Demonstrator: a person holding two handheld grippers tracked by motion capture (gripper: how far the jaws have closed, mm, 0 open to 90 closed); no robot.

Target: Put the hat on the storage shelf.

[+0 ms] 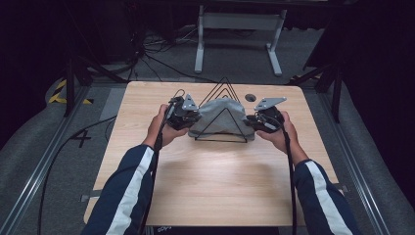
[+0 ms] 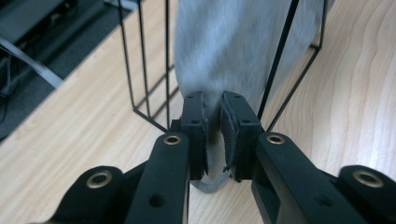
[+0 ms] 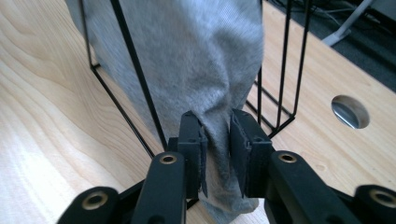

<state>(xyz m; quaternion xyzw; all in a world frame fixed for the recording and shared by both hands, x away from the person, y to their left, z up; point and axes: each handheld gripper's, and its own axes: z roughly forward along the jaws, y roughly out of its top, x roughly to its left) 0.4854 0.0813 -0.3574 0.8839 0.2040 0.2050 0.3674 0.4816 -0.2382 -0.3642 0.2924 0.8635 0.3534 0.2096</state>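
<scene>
Left gripper [image 2: 214, 135]: jaws narrow, a fold of the grey cloth [image 2: 233, 46] between the pads, a slight gap visible. Right gripper [image 3: 217, 149]: jaws narrow, cloth edge between them, pad contact unclear. The cloth drapes over the black wire rack [image 1: 221, 115], which stands at the far middle of the table [image 1: 205, 176].
</scene>
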